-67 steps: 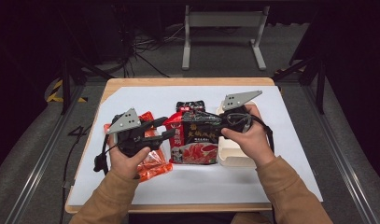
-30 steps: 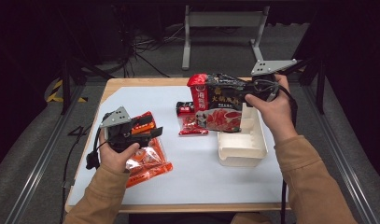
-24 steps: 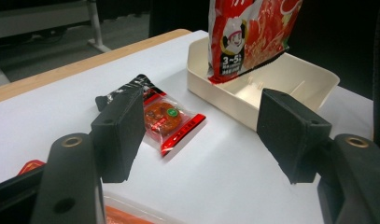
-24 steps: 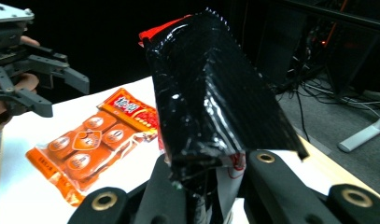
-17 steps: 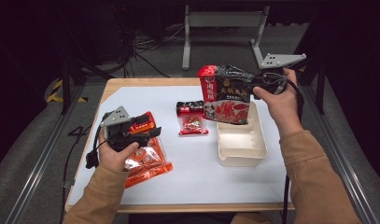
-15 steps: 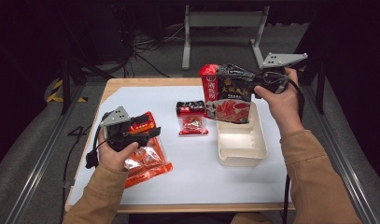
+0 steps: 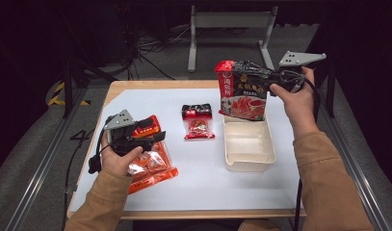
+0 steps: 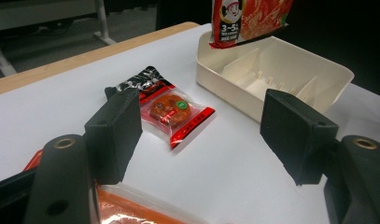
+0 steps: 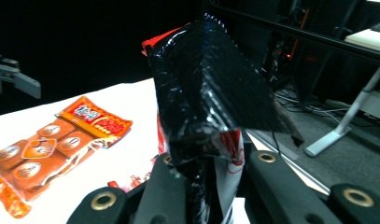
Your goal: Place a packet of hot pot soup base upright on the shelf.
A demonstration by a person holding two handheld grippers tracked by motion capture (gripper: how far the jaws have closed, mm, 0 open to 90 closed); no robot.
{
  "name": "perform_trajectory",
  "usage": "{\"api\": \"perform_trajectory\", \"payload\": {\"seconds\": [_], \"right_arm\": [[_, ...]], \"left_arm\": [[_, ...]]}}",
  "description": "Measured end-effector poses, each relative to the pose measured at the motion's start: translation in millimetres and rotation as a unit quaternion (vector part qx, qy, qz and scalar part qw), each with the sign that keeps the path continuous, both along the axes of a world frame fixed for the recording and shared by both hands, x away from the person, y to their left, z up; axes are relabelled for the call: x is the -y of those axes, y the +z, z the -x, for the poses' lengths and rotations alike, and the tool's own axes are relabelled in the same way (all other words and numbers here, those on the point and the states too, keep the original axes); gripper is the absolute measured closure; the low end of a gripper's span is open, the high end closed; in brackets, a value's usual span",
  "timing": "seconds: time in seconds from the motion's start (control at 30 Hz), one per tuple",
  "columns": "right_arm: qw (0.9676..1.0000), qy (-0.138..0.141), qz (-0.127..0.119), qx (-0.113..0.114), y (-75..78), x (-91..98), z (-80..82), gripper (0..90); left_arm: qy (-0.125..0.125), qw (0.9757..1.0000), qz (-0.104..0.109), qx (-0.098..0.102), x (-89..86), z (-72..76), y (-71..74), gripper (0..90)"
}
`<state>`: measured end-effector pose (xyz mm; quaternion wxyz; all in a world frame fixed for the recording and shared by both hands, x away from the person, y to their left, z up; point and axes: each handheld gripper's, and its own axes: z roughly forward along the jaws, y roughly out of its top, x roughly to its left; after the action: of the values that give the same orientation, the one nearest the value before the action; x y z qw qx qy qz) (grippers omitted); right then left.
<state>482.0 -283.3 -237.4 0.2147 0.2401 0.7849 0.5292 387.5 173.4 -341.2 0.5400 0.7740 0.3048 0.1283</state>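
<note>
- The big packet (image 7: 241, 94) is mostly black, with a red strip down one side carrying white writing and a red food picture lower down. Its back (image 9: 211, 79) is shiny black.
- The small packet (image 7: 198, 121) has a black top and a red bottom, plus a see-through window showing something orange-brown.
- The flat pouch (image 7: 150, 161) is bright orange-red and partly clear, printed with a row of orange rounds and a yellow-and-red label.
- The tray (image 7: 249, 163) is plain cream all over.
- The table (image 7: 217, 183) has a white top with a light wood edge.
- Both grippers, left (image 7: 140, 139) and right (image 7: 268, 77), are black with grey plates on top.
- The sleeves (image 7: 328, 187) are tan.
</note>
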Motion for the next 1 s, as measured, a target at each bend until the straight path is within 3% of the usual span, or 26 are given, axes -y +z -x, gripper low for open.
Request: {"api": "perform_trajectory", "payload": {"seconds": [0.37, 1.0], "right_arm": [[0.9997, -0.022, -0.004, 0.006, -11.2, 16.9, -10.7, 82.1], [0.9997, -0.025, 0.000, -0.008, -36.1, 17.2, -24.6, 81.8]], "left_arm": [[0.002, 1.0000, -0.001, -0.001, -0.8, -1.2, -1.0, 30.1], [0.003, 1.0000, -0.001, -0.006, -1.4, -2.6, -3.0, 30.1]]}}
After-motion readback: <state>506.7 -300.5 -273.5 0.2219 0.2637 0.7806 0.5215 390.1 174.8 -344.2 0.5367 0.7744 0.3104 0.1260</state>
